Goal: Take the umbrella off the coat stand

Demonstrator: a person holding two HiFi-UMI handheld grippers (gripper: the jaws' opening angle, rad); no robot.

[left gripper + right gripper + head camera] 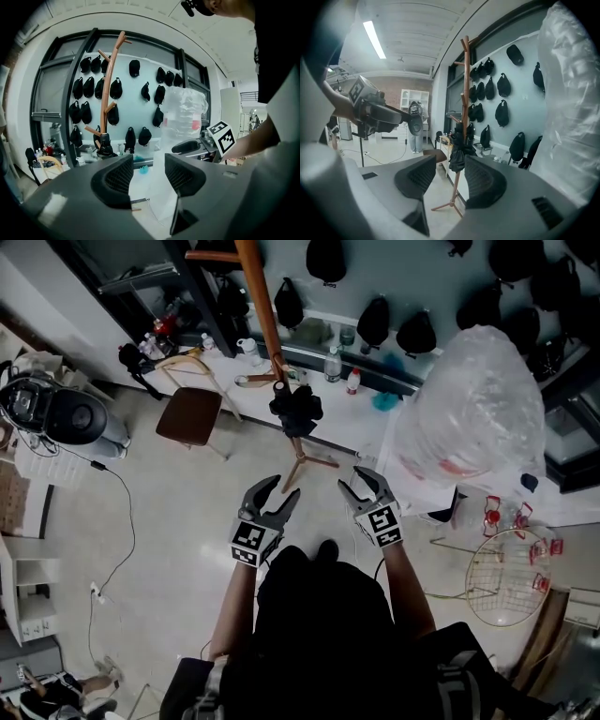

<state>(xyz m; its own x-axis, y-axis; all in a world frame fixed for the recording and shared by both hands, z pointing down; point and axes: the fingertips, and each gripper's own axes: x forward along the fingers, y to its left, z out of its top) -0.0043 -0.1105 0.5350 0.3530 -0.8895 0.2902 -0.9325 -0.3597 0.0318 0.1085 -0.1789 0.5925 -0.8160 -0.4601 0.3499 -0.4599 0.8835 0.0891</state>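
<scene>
fingers (117,180) of the left gripper (147,174) stand apart with nothing between them; the right gripper (445,177) is likewise apart and empty, the pole showing only in the distance through its gap. both are held out in front of the person, well short of the coat stand (266,320). the folded black umbrella (296,411) hangs low on the pole, above the spread feet; how it hooks onto its peg cannot be made out. likely hazards: the stand is slim and narrow-footed, so a sideways tug instead of a lift clear of the peg could tip it; a grip on loose canopy cloth could slip; the big clear plastic bag (473,409) stands near the right gripper's path, and the chair (190,414) is close to the stand on the left.
</scene>
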